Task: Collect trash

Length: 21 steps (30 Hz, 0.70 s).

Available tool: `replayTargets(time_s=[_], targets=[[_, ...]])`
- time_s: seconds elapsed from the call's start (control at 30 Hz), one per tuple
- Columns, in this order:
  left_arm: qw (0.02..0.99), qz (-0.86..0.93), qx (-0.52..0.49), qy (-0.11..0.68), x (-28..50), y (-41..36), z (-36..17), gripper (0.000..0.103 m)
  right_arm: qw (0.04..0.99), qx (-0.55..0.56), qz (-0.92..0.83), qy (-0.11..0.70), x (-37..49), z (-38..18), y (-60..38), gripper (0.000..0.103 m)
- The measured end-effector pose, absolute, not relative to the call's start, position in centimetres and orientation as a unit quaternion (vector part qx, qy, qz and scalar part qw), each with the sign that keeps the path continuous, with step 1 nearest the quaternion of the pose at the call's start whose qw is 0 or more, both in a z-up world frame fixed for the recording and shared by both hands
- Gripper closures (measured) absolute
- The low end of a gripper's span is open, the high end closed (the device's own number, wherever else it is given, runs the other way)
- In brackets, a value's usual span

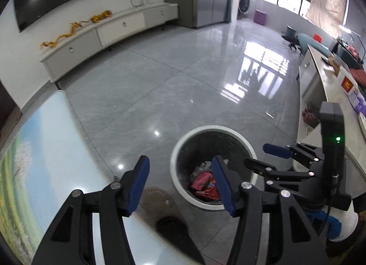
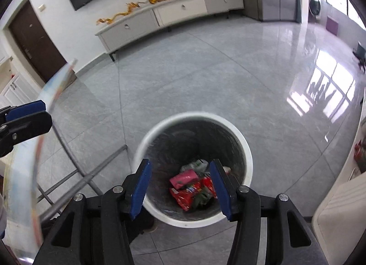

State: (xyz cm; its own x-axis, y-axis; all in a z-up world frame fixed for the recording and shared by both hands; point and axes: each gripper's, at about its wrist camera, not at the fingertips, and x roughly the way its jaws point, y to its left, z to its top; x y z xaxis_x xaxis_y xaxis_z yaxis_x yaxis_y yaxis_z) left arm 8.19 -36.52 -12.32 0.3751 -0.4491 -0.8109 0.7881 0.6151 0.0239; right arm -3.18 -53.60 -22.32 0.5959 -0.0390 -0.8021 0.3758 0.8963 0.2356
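A white round trash bin (image 2: 248,155) with a dark liner stands on the grey floor; it also shows in the left wrist view (image 1: 176,173). Red, pink and white wrappers (image 2: 189,184) lie at its bottom, also visible in the left wrist view (image 1: 203,184). My right gripper (image 2: 180,187) hovers over the bin, open and empty; it also shows in the left wrist view (image 1: 263,157). My left gripper (image 1: 180,184) is open and empty, above the table edge beside the bin; its finger (image 2: 25,109) shows at the left of the right wrist view.
A table with a printed sky-and-field top (image 1: 45,150) sits at the left, its metal legs (image 2: 91,173) beside the bin. A white low cabinet (image 1: 103,33) runs along the far wall. A white counter (image 1: 320,95) with items runs along the right.
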Motion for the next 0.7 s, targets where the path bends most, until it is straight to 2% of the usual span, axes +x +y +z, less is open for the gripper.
replayTargets(time_s=[0.23, 0.37, 0.53, 0.57, 0.7], targets=[[0.880, -0.289, 0.182, 0.330, 8.5, -26.6, -6.6, 0.045, 0.915, 0.141, -0.085, 0.369, -1.8, -14.4, -47.6, 0.039], [0.915, -0.229, 0.158, 0.291, 8.0, -19.9, -3.9, 0.032, 0.936, 0.104, -0.048, 0.334, -1.0, -10.3, -42.9, 0.028], [0.941, -0.181, 0.126, 0.257, 6.8, -12.4, -1.3, 0.017, 0.951, 0.070, -0.008, 0.301, -0.2, -6.5, -36.6, 0.020], [0.946, -0.167, 0.120, 0.249, 6.6, -10.8, -0.8, 0.012, 0.952, 0.064, -0.002, 0.298, -0.1, -6.1, -35.7, 0.019], [0.962, -0.128, 0.097, 0.223, 5.7, -6.1, 0.9, 0.007, 0.958, 0.034, 0.023, 0.283, 0.4, -4.3, -31.2, 0.012]])
